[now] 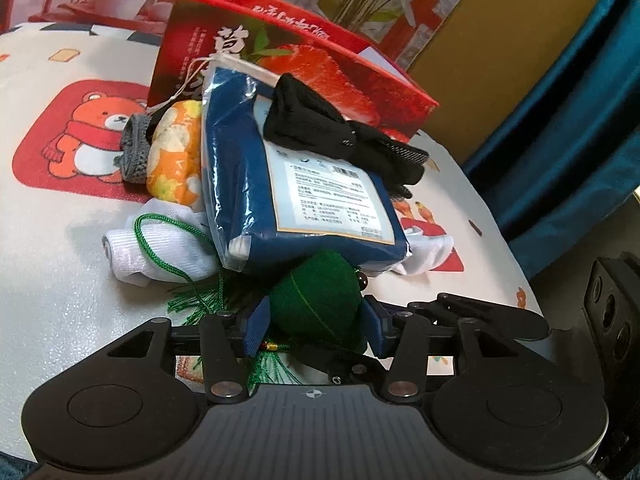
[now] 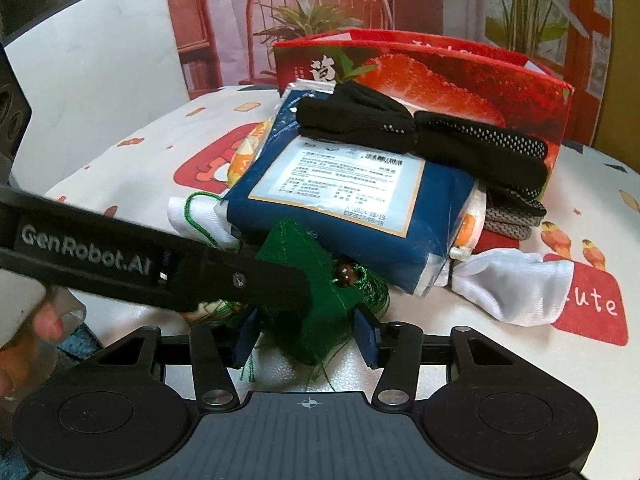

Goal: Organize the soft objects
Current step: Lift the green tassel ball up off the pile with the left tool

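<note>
Both grippers, left (image 1: pixel 314 330) and right (image 2: pixel 306 330), half-open, bracket the green sachet (image 1: pixel 316 292); grip uncertain. It looks light, squashy, with snag-prone tassels; pinch its plump middle.

Both my wrist views are evenly lit and moderately bright, slightly washed, with a cool cast. Glare streaks on the plastic-wrapped blue pack (image 1: pixel 296 184), and a soft sheen on the desk (image 1: pixel 60 280) near my fingers. Shadows are soft and short under the pile. Strong fisheye bend at the edges, dark corners. The background is mildly soft, the centre reasonably sharp.
</note>
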`<state>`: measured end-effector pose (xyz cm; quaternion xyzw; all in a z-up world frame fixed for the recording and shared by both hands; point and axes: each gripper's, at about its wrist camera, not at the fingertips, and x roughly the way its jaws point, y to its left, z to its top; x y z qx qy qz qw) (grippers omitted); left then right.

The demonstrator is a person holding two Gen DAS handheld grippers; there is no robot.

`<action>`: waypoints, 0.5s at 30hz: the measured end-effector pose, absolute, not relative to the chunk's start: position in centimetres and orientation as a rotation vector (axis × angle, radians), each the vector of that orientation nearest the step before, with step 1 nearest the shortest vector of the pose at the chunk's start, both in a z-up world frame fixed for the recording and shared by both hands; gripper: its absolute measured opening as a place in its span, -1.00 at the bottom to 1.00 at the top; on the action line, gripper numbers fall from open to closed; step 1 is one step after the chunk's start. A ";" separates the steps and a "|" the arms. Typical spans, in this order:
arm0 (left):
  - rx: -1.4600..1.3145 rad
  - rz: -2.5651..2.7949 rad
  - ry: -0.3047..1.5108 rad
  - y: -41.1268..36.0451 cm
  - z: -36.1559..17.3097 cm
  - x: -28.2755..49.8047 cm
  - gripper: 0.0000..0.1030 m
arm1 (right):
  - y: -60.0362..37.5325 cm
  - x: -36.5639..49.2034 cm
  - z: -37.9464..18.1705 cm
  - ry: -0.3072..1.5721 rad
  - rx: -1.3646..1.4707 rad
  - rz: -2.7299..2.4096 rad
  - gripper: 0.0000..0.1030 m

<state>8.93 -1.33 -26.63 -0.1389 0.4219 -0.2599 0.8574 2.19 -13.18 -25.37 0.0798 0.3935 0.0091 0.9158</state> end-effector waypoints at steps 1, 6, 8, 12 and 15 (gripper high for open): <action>-0.301 -0.549 0.883 -1.1 -26.5 8.9 0.00 | -13.1 2.0 -25.1 0.804 0.162 0.021 -0.10; -0.347 -0.557 0.860 -0.2 -25.3 8.4 0.00 | -12.8 1.2 -23.9 0.756 0.156 0.033 -0.10; -0.362 -0.562 0.846 0.1 -24.5 8.2 0.00 | -12.7 0.9 -23.2 0.733 0.149 0.037 -0.10; -0.396 -0.575 0.809 0.7 -22.8 7.6 0.00 | -12.7 0.3 -21.5 0.683 0.143 0.047 -0.10; -0.405 -0.578 0.781 1.0 -21.6 7.2 0.00 | -12.6 -0.1 -20.2 0.648 0.139 0.054 -0.10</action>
